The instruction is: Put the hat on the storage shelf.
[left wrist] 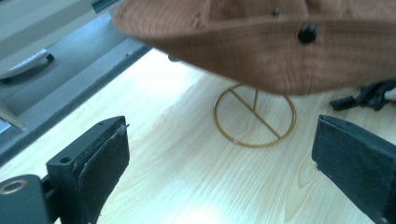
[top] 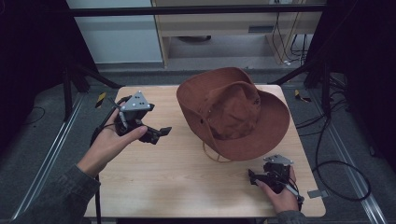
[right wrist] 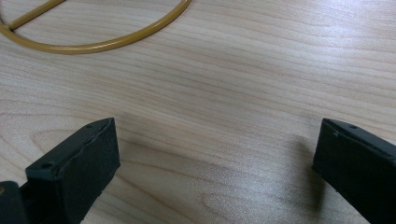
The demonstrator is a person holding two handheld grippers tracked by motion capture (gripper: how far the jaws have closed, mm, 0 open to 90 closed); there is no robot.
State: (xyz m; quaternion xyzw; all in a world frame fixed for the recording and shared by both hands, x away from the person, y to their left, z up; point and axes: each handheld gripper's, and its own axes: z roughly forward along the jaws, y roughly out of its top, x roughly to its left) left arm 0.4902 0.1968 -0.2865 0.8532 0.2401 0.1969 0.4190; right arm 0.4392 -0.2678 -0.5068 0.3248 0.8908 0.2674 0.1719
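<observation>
A brown wide-brimmed hat (top: 233,109) rests on a gold wire stand (top: 211,157) on the wooden table (top: 177,182), right of centre. My left gripper (top: 159,134) is held above the table to the hat's left, jaws open and pointing at it. In the left gripper view the hat's brim (left wrist: 261,46) hangs over the stand's ring base (left wrist: 255,115), beyond my open left gripper (left wrist: 219,128). My right gripper (top: 252,177) sits low near the front right corner, open and with nothing between its jaws. The right gripper view shows this gripper (right wrist: 217,123) over bare wood, with the stand's ring (right wrist: 93,45) ahead.
The table's front edge runs just behind both hands. Black cables (top: 336,163) trail over the floor to the right. A pale cabinet (top: 233,23) stands beyond the far edge. The right gripper (left wrist: 369,95) shows small under the brim in the left gripper view.
</observation>
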